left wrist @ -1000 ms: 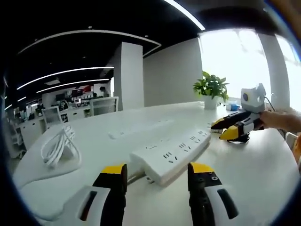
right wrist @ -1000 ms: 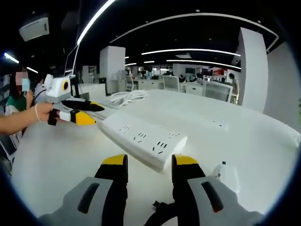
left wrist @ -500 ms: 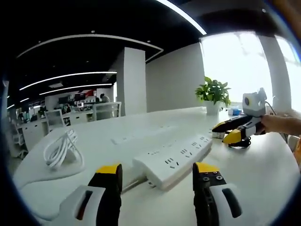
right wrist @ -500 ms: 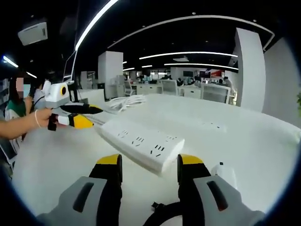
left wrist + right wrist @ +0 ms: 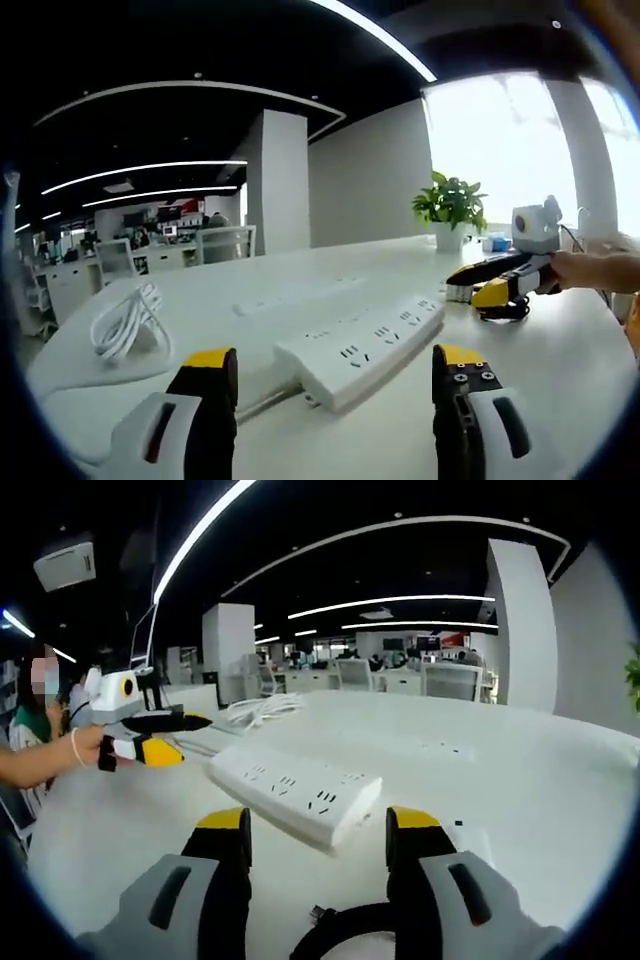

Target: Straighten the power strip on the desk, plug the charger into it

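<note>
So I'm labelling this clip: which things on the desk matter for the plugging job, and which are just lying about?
Job:
power strip
charger
left gripper
right gripper

Lying about:
coiled cable
plant
second strip, farther back on the desk

Ahead and left of my left gripper (image 5: 327,400) I see a coiled white cable (image 5: 125,322) lying on the white table (image 5: 560,370). Far ahead to its right stands a potted plant (image 5: 449,203). Beyond are office chairs (image 5: 447,679) and a white pillar (image 5: 277,180).
</note>
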`<state>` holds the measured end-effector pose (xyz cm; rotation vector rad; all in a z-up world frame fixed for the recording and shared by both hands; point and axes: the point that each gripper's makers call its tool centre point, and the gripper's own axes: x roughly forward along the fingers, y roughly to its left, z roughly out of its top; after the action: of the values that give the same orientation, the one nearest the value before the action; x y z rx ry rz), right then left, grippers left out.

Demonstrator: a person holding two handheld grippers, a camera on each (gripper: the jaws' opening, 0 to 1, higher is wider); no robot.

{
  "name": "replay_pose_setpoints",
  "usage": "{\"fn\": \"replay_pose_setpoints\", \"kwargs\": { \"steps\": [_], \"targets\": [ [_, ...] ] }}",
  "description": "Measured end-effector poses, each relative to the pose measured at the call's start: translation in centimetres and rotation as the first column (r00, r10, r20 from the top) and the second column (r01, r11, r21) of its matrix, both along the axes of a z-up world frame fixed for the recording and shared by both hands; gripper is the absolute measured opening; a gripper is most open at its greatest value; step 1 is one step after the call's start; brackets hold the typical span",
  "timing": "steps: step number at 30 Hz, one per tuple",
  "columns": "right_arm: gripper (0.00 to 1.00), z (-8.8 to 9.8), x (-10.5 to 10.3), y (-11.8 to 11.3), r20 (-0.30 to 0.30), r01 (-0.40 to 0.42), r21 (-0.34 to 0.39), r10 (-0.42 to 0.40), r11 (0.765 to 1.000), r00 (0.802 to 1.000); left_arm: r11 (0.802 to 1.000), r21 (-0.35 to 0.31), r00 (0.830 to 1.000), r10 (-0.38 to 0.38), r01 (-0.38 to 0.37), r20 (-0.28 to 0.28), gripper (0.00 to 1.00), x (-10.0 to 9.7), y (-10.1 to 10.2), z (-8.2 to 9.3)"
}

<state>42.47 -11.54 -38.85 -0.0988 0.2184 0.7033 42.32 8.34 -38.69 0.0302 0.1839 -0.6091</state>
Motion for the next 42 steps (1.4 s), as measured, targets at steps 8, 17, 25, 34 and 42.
{"fn": "replay_pose_setpoints", "kwargs": {
  "steps": [8, 17, 25, 34, 42],
  "targets": [
    [0.65, 0.6, 0.1, -0.1, 0.047, 0.001, 0.003, -0.001, 1.000, 0.999, 1.000, -0.022, 1.000, 0.005, -0.005, 0.010, 0.92, -0.2, 0.0, 0.1],
    [0.73, 0.6, -0.2, 0.4, 0.047, -0.011, 0.030, 0.010, 0.999, 0.999, 1.000, -0.029, 1.000, 0.008, -0.007, 0.017, 0.97, -0.5, 0.0, 0.3],
    [0.84, 1.1, -0.4, 0.4, 0.080, -0.018, 0.029, 0.016, 0.999, 0.997, 1.000, -0.016, 0.999, 0.003, -0.003, 0.036, 0.99, -0.8, -0.3, 0.6],
    [0.96, 1.7, -0.9, 0.5, 0.090, -0.028, 0.050, 0.023, 0.998, 0.996, 1.000, -0.017, 0.998, -0.002, 0.002, 0.055, 0.99, -1.4, -0.3, 1.4],
    [0.98, 2.1, -1.6, 0.4, 0.101, -0.043, 0.052, 0.038, 0.998, 0.994, 1.000, -0.010, 0.998, -0.008, 0.009, 0.062, 0.99, -2.4, -0.3, 1.9]
  ]
}}
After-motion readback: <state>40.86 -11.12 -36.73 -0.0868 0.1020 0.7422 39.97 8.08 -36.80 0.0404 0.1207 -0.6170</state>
